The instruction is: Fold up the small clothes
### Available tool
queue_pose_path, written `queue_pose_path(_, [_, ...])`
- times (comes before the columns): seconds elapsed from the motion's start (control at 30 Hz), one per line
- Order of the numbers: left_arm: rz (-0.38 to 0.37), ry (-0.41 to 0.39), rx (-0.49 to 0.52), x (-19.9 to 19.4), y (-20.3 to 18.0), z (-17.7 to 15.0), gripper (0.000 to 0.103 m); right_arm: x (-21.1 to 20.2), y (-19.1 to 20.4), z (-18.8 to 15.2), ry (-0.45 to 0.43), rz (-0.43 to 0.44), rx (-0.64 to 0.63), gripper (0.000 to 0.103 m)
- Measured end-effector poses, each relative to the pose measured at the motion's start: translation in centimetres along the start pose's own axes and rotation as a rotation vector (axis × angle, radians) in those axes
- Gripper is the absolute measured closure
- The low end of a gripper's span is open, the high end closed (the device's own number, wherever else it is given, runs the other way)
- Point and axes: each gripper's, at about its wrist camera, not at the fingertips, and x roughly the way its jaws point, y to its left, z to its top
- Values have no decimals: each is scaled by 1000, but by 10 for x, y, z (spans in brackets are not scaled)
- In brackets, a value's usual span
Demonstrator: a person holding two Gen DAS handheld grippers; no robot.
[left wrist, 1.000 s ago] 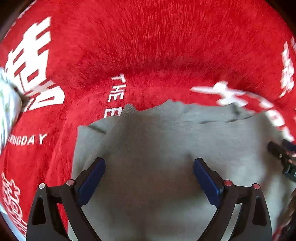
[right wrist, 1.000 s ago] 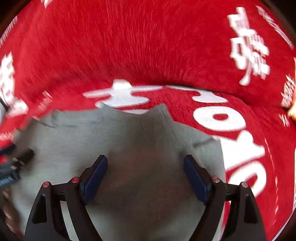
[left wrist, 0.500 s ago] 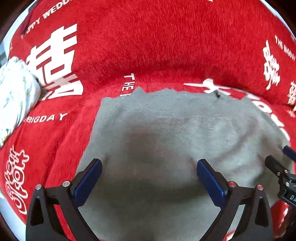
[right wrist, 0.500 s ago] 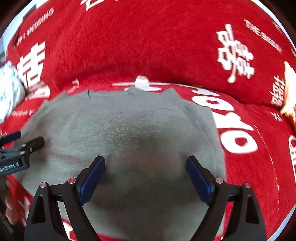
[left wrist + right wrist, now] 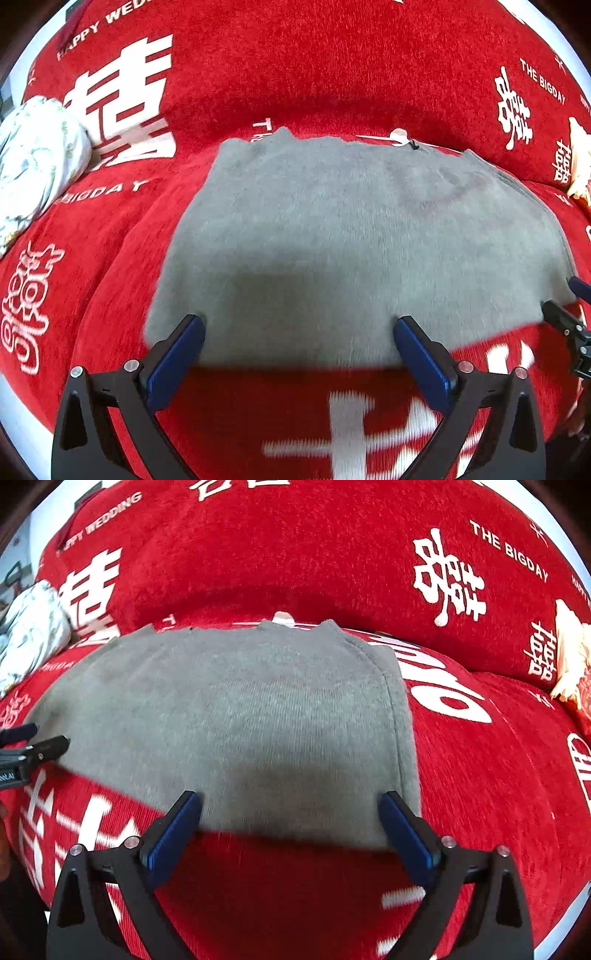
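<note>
A small grey garment (image 5: 351,229) lies flat on the red sofa cover; it also shows in the right wrist view (image 5: 236,709). My left gripper (image 5: 299,343) is open and empty, its blue pads (image 5: 177,354) at the garment's near edge on the left side. My right gripper (image 5: 291,819) is open and empty at the near edge on the right side, by the hemmed side seam. The right gripper's tip (image 5: 561,317) shows at the right edge of the left wrist view; the left gripper's tip (image 5: 40,749) shows at the left edge of the right wrist view.
The red cover (image 5: 295,74) has white lettering and rises into a backrest behind the garment. A crumpled white patterned cloth (image 5: 33,162) lies at the far left, also in the right wrist view (image 5: 29,635). A cream and red object (image 5: 572,657) sits at the far right.
Both grippers have pulled back toward me, away from the garment's middle. More of the garment and the red cover in front of it now shows. Both stay open.
</note>
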Motion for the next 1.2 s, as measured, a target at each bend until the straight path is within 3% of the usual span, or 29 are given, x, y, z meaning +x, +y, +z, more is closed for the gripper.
queue_pose_path(0.1, [-26,0,-88,-19,21,-10,0,-9,4,-5,21,-23,-17,5])
queue_pose_path(0.23, [-79,11,-233,-26,57,-20,0,-27,1,-7,-27,23,61,5])
queue_pose_path(0.33, [-175,61,-361,-14,80,-24,0,-27,1,-4,-35,38,109,5])
queue_pose_path(0.5, [-363,44,-434,-7,82,-12,0,-18,7,0,-10,69,134,5])
queue_pose_path(0.6, [-406,22,-477,2,82,-3,1,-16,14,0,-6,67,115,5])
queue_pose_path(0.67, [-423,3,-507,7,85,3,18,-17,17,1,-4,64,107,5])
queue_pose_path(0.73, [-451,25,-540,18,90,6,61,-17,18,3,-4,57,97,5])
queue_pose_path(0.77, [-444,34,-558,24,94,6,67,-17,19,5,-3,53,94,5])
queue_pose_path(0.8, [-435,28,-569,27,98,5,80,-16,19,7,-2,53,94,5])
queue_pose_path(0.9, [-464,25,-604,32,108,2,88,-13,25,18,2,65,83,5])
queue_pose_path(1.03, [-463,15,-600,31,107,4,89,-6,48,50,-7,89,24,5])
queue_pose_path(1.2, [-469,-7,-587,25,110,2,89,24,101,119,35,221,-40,5])
